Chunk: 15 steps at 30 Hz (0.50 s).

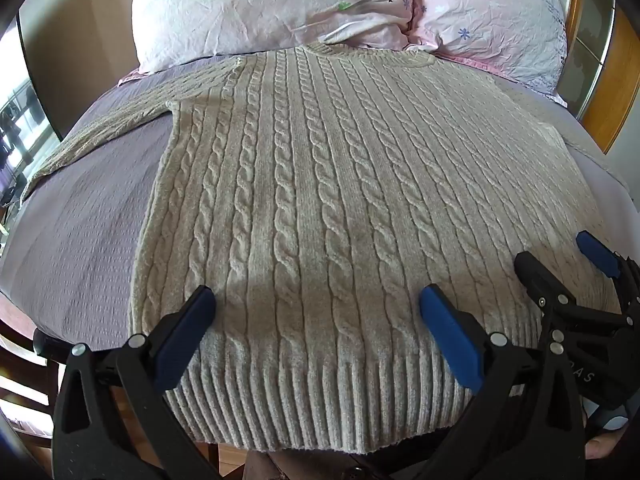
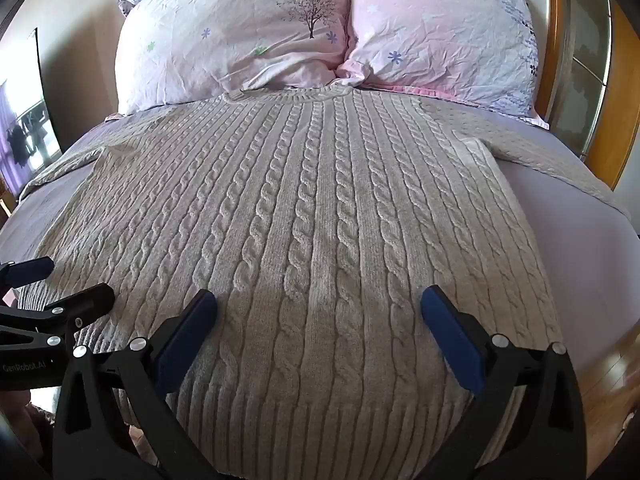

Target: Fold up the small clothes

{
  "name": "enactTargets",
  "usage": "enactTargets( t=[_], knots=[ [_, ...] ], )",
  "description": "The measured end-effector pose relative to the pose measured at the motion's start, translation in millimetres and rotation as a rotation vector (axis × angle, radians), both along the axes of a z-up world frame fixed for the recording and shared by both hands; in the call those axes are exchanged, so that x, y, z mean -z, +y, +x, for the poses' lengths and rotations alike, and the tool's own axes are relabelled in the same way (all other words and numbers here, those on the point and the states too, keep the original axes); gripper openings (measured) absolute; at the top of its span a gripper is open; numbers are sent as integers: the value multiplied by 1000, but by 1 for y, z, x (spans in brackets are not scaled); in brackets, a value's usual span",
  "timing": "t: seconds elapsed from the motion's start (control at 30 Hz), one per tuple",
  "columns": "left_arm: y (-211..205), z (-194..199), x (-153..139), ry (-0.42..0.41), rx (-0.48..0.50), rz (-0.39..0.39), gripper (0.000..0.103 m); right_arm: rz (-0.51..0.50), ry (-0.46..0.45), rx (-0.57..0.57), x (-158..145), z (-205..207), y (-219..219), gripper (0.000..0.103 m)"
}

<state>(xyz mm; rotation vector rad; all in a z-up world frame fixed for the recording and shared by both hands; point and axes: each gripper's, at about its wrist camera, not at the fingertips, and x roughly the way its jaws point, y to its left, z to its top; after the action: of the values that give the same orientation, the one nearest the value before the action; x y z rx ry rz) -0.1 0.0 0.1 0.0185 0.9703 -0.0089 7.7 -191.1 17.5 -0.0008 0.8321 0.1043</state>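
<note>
A beige cable-knit sweater (image 1: 320, 184) lies flat on the bed, collar toward the pillows, ribbed hem hanging over the near edge. Its left sleeve (image 1: 92, 136) stretches out to the left. In the right wrist view the sweater (image 2: 312, 220) fills the middle and its right sleeve (image 2: 532, 152) spreads to the right. My left gripper (image 1: 318, 300) is open above the hem, left of centre. My right gripper (image 2: 318, 304) is open above the hem toward the right; it also shows in the left wrist view (image 1: 560, 260). The left gripper appears at the left edge of the right wrist view (image 2: 60, 280).
A purple bedsheet (image 1: 80, 240) covers the bed. Two pink floral pillows (image 2: 240, 36) (image 2: 440, 28) lean against a wooden headboard (image 2: 624, 92). A window (image 2: 24, 136) is at the left. Wooden floor (image 2: 612, 392) shows at the lower right.
</note>
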Motion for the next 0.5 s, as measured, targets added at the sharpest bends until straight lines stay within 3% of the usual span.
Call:
enactTargets(
  t=[0.5],
  knots=[
    [0,0,0,-2,0,0,101,1,-1,0,0,-1,0,102]
  ],
)
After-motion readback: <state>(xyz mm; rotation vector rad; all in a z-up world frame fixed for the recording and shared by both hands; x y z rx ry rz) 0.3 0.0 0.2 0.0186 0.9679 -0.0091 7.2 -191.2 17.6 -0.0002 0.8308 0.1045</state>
